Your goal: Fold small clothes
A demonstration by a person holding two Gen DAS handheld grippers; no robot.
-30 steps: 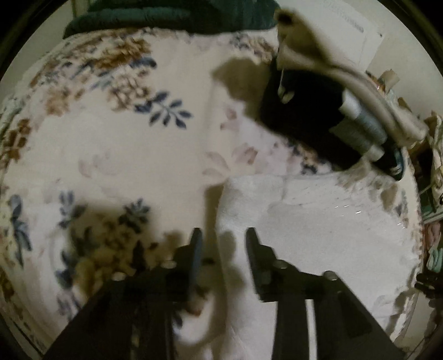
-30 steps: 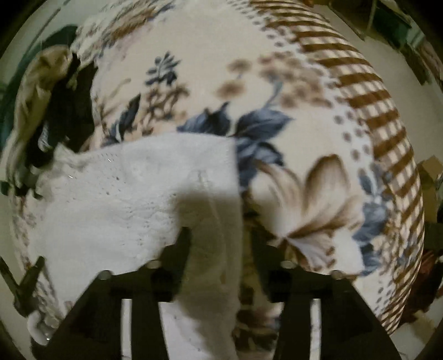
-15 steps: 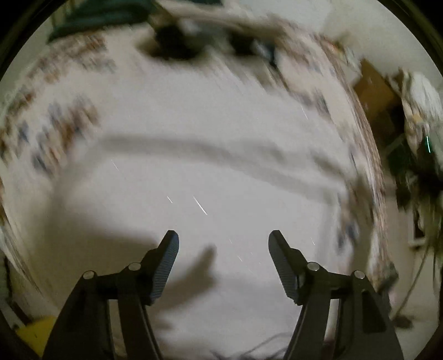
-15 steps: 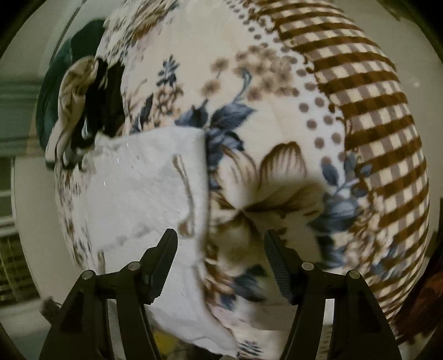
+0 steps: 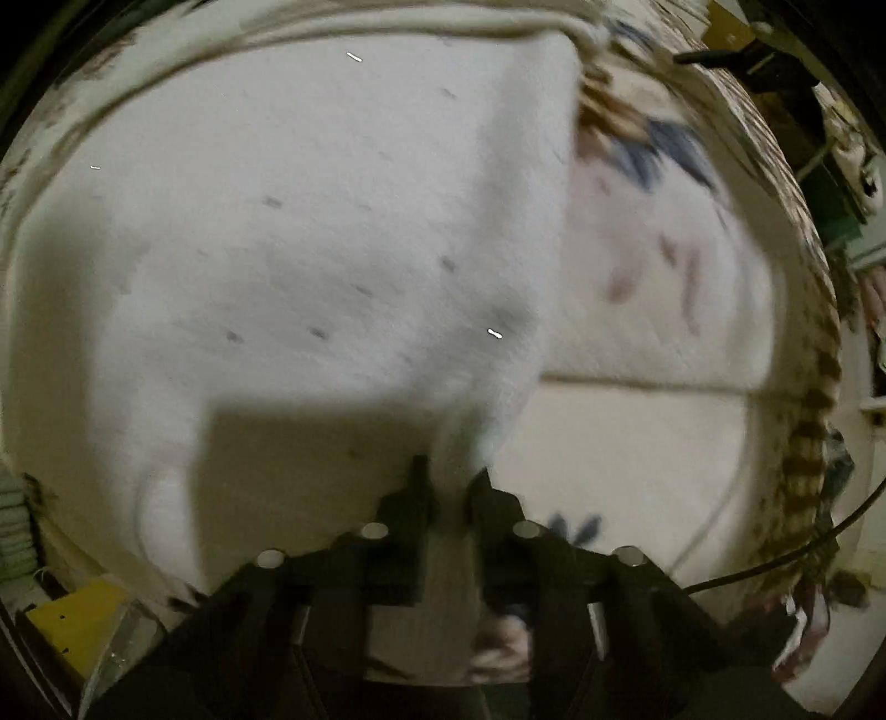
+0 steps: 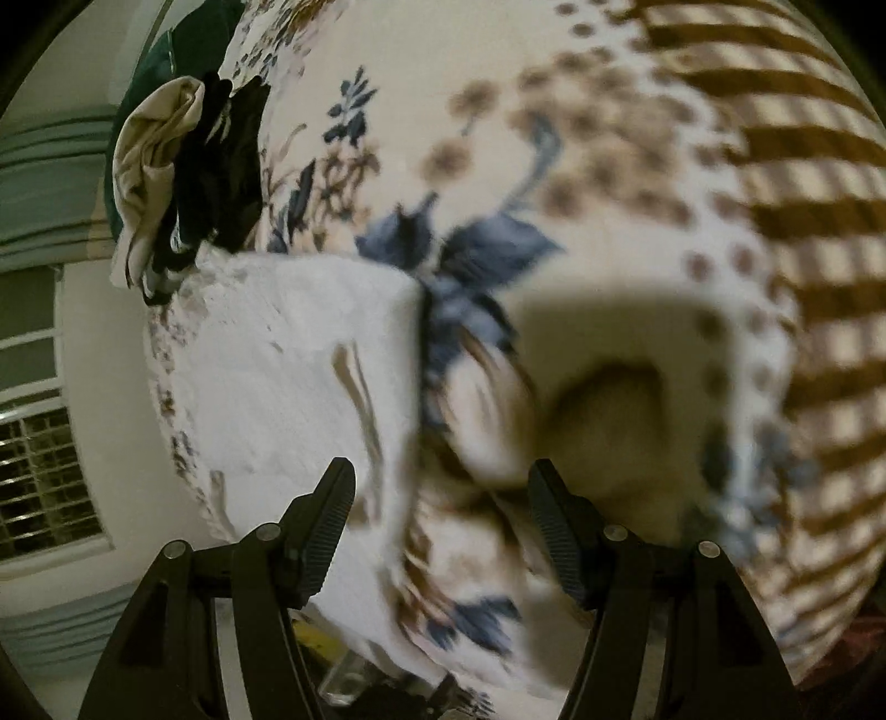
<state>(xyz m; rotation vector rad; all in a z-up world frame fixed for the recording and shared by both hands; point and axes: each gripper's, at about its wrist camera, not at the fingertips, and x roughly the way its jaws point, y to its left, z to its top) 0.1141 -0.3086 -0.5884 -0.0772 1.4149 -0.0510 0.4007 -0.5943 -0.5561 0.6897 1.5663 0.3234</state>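
A white knitted garment (image 5: 288,232) lies on the floral blanket (image 5: 664,266). My left gripper (image 5: 449,476) is shut on the garment's near corner, with cloth pinched between its fingers. In the right wrist view the same white garment (image 6: 288,365) lies left of centre on the floral blanket (image 6: 554,138). My right gripper (image 6: 442,515) is open and empty, above the garment's right edge and the blanket.
A pile of beige and black clothes (image 6: 183,171) lies at the far end of the garment. A dark green cloth (image 6: 183,50) lies behind it. A yellow object (image 5: 77,626) sits below the bed edge. A dark cable (image 5: 775,559) hangs at the right.
My left gripper swung over the garment, opened, then shut on its corner. My right gripper opened, let go of the garment's edge and lifted off.
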